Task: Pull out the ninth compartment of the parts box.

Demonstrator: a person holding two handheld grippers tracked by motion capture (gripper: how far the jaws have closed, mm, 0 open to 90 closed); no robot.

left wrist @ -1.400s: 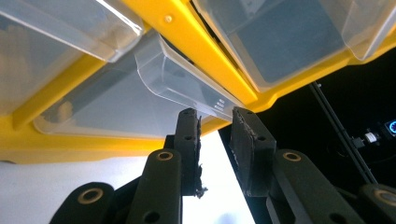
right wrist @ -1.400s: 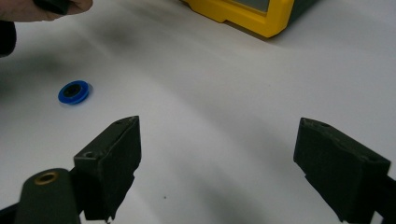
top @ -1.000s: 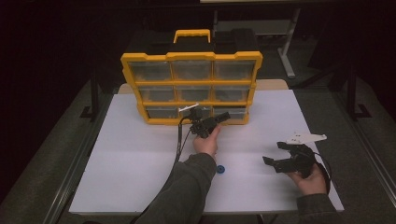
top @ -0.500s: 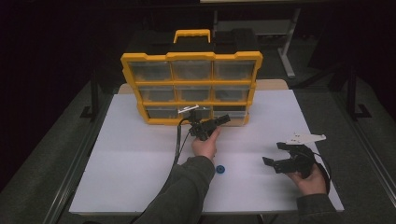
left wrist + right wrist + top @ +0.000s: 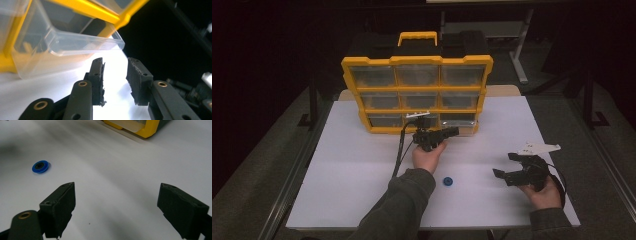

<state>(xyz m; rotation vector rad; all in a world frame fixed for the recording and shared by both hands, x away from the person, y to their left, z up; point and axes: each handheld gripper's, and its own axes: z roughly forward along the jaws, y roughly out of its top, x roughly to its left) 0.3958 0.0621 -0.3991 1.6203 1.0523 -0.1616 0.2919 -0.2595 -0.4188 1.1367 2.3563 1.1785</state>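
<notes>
The left claw [image 5: 115, 82] hovered narrowly parted beside the pulled-out clear drawer [image 5: 67, 42]; the right claw [image 5: 116, 212] gaped wide above the tabletop [image 5: 112, 170].

Clear glossy plastic drawer [image 5: 67, 37], yellow plastic organizer [image 5: 417, 92], matt white table [image 5: 362, 170].

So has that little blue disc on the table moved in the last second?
No. The blue disc lies at the same spot on the white table, just right of the sleeve and in front of the yellow organizer.
</notes>
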